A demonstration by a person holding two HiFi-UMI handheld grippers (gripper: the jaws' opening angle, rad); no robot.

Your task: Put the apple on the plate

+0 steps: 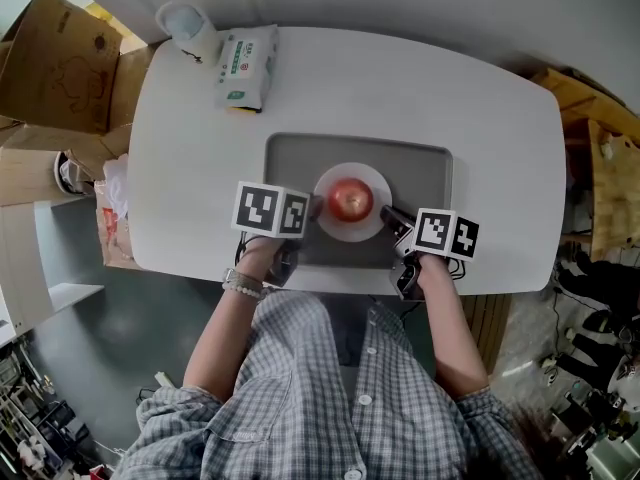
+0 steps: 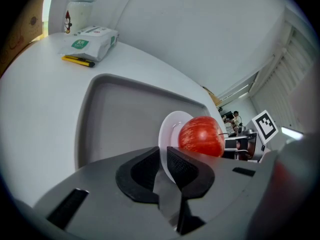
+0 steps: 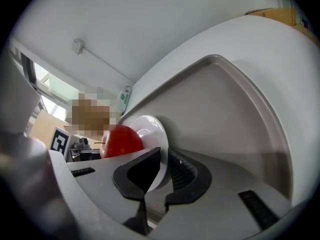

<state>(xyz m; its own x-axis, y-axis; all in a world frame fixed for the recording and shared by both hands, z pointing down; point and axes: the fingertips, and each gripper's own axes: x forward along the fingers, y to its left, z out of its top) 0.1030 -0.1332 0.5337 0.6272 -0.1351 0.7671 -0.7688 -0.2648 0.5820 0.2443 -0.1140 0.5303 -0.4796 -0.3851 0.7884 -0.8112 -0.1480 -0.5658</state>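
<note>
A red apple [image 1: 350, 200] sits in the middle of a small white plate [image 1: 350, 230] over the grey tray [image 1: 290, 163]. My left gripper [image 1: 313, 208] is shut on the plate's left rim and my right gripper [image 1: 385, 215] is shut on its right rim. In the left gripper view the thin rim of the plate [image 2: 167, 134] runs between the black pads, with the apple [image 2: 201, 136] just beyond. The right gripper view shows the same: the plate [image 3: 150, 129] edge is pinched in the jaws and the apple [image 3: 120, 140] is behind it.
The tray lies on a white table [image 1: 180, 148]. At the table's far left stand a pack of wipes [image 1: 245, 65], a pen beside it, and a white cup [image 1: 190, 28]. Cardboard boxes [image 1: 55, 58] sit left of the table and wooden shelving [image 1: 610, 168] on the right.
</note>
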